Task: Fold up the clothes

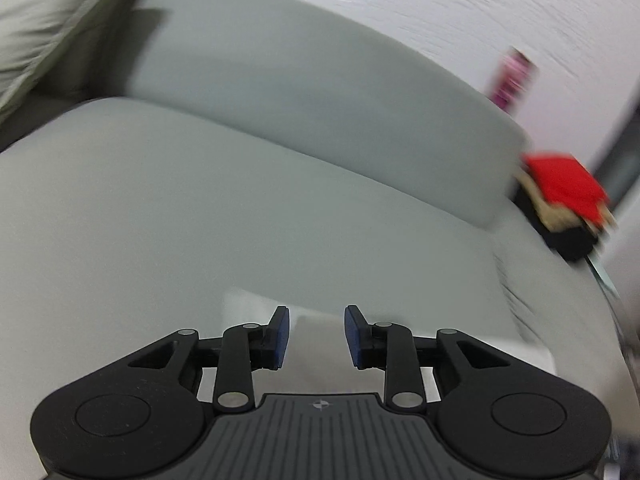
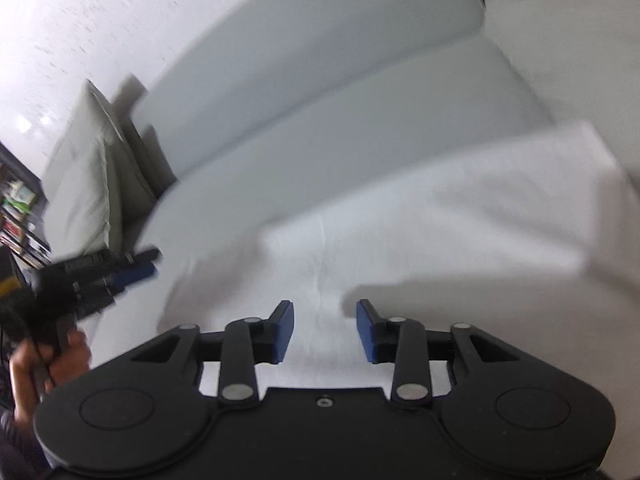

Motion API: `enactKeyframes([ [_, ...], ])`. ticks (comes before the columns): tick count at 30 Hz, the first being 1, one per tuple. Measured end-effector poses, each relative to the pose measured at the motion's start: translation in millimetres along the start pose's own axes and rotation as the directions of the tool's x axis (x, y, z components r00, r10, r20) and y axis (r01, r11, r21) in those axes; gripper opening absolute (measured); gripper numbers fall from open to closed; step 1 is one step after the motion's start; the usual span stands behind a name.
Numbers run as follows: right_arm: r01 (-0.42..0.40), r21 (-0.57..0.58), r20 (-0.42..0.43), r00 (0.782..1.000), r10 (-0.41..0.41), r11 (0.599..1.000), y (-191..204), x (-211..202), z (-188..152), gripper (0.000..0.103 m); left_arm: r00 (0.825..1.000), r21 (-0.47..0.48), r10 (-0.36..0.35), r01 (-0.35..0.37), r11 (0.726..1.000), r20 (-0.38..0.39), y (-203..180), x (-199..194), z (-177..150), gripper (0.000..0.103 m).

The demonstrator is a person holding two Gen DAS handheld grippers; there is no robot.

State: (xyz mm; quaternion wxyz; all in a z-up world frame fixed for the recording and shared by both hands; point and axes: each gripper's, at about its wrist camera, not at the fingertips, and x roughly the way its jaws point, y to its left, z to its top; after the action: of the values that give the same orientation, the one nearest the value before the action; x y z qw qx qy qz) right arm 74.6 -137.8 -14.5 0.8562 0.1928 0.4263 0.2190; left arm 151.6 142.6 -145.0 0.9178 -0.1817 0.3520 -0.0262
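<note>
Left wrist view: I am holding the left gripper (image 1: 316,336) with jaws apart and empty over the sofa (image 1: 200,220), the white garment (image 1: 460,344) lying just beneath. Right wrist view: my right gripper (image 2: 325,330), jaws parted, is hovering over that garment's near edge.

Sofa seat (image 1: 200,208) lies bare ahead; backrest (image 1: 300,92) bounds the far side, clothes pile (image 1: 564,200) blocks the right end, cushion (image 2: 88,176) the left.
</note>
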Motion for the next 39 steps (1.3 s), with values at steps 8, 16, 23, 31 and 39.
enactKeyframes([
  [8,-0.105,0.057,-0.024,0.994,0.106,0.993,-50.8,35.4,36.9,0.014,0.991,0.189,0.109,-0.092,0.978,-0.083,-40.2,71.0,-29.0,0.012],
  [16,0.135,0.494,0.187,0.948,-0.257,0.859,-164.4,-19.1,35.6,0.0,0.843,-0.001,0.536,-0.536,0.844,0.041,10.6,50.6,-14.9,0.007],
  [23,0.301,0.385,0.25,0.876,-0.413,0.872,-128.7,-63.6,27.8,0.009,0.812,0.048,0.576,-0.582,0.812,0.094,6.8,6.9,-25.2,0.012],
  [31,0.112,0.23,0.127,0.981,-0.144,0.967,-98.7,-56.0,9.9,0.019,0.944,0.254,0.323,-0.329,0.909,0.067,-64.3,-24.4,-78.7,0.026],
  [39,0.368,0.263,0.097,0.91,-0.404,0.892,-142.3,-80.3,-6.3,0.0,0.835,0.225,0.551,-0.538,0.813,0.005,-46.9,-57.2,-99.7,0.023],
])
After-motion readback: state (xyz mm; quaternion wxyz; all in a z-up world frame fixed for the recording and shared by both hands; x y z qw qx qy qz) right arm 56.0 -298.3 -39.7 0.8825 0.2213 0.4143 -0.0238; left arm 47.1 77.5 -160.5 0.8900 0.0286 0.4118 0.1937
